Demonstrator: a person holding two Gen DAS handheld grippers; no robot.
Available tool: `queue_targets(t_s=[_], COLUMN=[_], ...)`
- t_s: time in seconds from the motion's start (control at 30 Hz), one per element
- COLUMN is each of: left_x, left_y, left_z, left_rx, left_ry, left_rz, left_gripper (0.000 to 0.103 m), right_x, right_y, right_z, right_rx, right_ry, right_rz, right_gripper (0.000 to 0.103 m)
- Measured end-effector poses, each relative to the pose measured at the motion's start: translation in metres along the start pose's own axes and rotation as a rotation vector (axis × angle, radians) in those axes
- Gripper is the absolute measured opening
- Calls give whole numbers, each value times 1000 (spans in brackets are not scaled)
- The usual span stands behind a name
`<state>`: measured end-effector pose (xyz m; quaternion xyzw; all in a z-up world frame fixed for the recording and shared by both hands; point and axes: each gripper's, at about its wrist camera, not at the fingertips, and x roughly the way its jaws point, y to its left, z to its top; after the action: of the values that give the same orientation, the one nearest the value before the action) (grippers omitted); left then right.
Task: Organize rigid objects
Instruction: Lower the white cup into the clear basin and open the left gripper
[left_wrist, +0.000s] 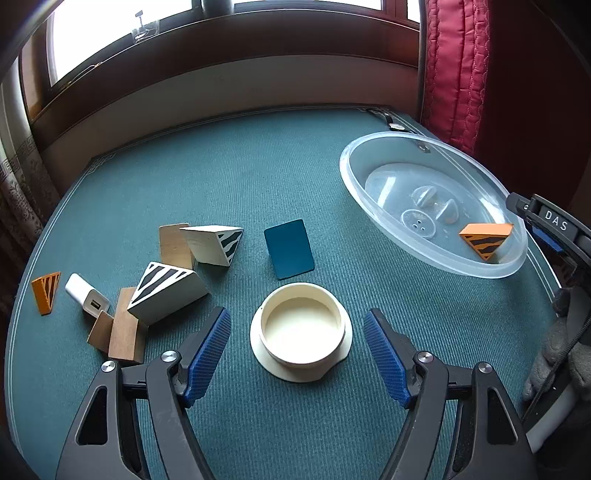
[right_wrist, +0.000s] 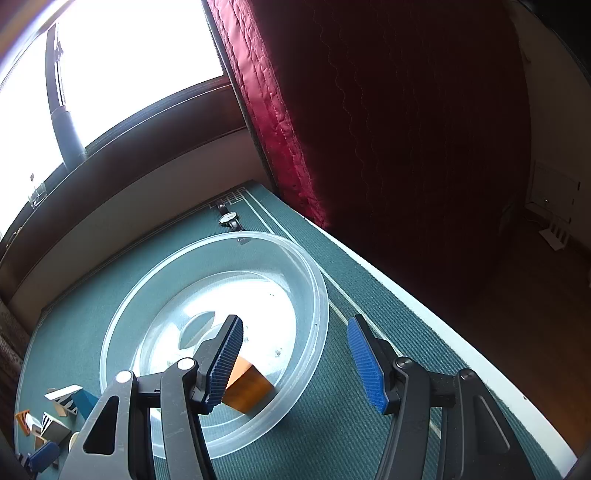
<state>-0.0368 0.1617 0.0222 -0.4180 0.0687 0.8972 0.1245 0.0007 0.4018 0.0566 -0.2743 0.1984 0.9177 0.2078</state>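
Left claw (left_wrist: 297, 345) is spread wide w/ nothing pinched; the cream round cup (left_wrist: 301, 328) sits upright on the green surface (left_wrist: 229, 177) right between its blue pads (left_wrist: 207, 354), pads on either side of it, apart from its walls. Probably the next pick. Cup looks like stiff plastic or ceramic, light, smooth-sided so maybe a bit slippery; it has a flared base flange. Best bet: pinch across the straight wall above the flange, not on the thin lip. It's empty.

Right claw (right_wrist: 295, 360) also spread, holding nothing, hanging over the near rim of the clear plastic bowl (right_wrist: 317, 295). Bowl holds one orange tiger-striped wedge (left_wrist: 487, 240) lying near its near wall; nothing else inside that I can make out, only moulded marks in the base.

Still loose on the surface, left side: two white zebra-striped wedges (left_wrist: 166, 291), plain wooden blocks (left_wrist: 125, 332), a white USB charger (left_wrist: 86, 295), a second orange striped wedge (left_wrist: 46, 291). A dark teal card (left_wrist: 290, 249) lies flat beyond the cup; thin, hard to get pads under. Wedges look rigid and light, but the sloped faces could squirt out, so grip the parallel flat sides. A wristwatch (right_wrist: 228, 218) lies past the bowl.
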Motion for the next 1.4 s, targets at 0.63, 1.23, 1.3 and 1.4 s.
queue_targets(t_s=[0.63,1.23,1.3,1.4], left_x=[-16,4,2,-4], left_y=[-49,-66,-60,-50], left_z=[50,73,69,63], left_rx=[61,48,32,12], left_ry=[-111,-126,-122,-125], left_rz=[-68,-89,-79,-67], left_gripper=[53,74,74,74], right_x=[-5,-3,-4,-5], right_y=[-5,-3,-2,-2], right_z=[-1,-1,-1,-2], right_rx=[20,18,15,12], right_ry=[-33,-37,-42,-44], right_rz=[-6,-5,-7,-7], right_gripper=[62,62,62,62])
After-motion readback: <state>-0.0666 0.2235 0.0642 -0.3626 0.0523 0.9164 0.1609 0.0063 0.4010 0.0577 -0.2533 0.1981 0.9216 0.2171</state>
